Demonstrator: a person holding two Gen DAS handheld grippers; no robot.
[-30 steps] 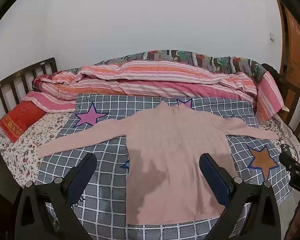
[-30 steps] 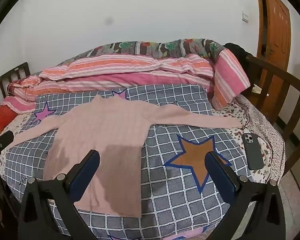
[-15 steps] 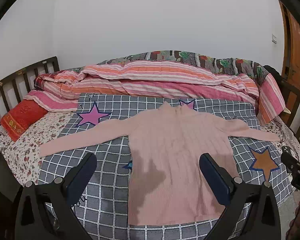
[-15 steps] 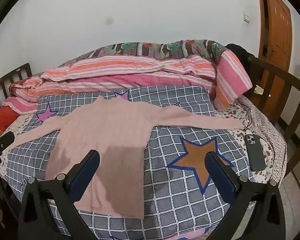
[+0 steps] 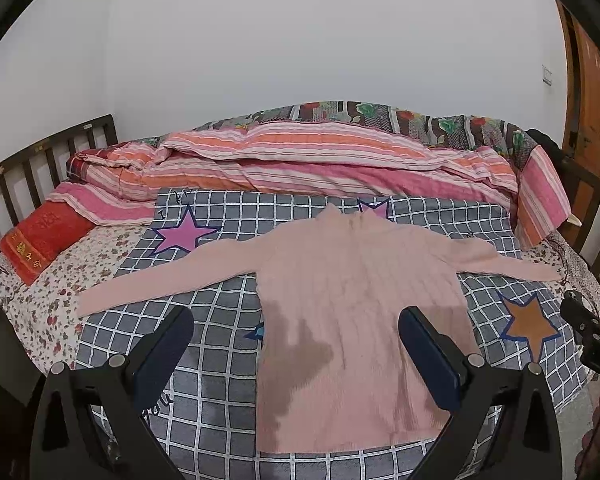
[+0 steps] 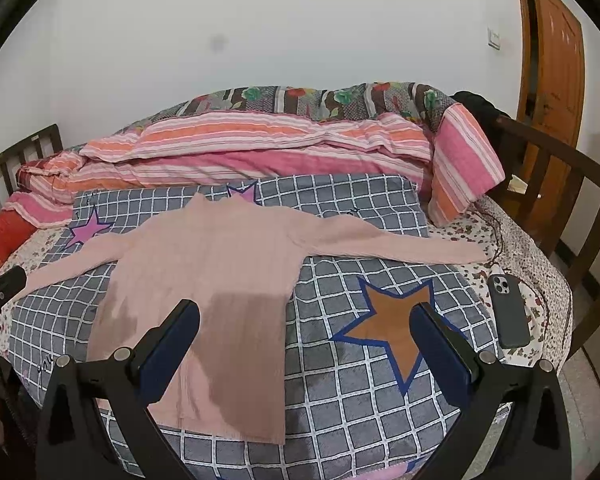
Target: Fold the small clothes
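Item: pink sweater (image 5: 360, 304), flat on checked blanket (image 6: 360, 396), sleeves spread, ahead of my tongs. Left gripper (image 5: 296, 344): spread wide, empty, over the body. Right gripper (image 6: 306, 340): spread, empty, off its right edge. Advice: pinch one sleeve cuff first, fold inward flat.

A home bedroom: a wooden-railed bed (image 5: 28, 168) piled with a striped quilt (image 5: 300, 160) (a wooden door (image 6: 556, 80) stands beyond), white walls around.
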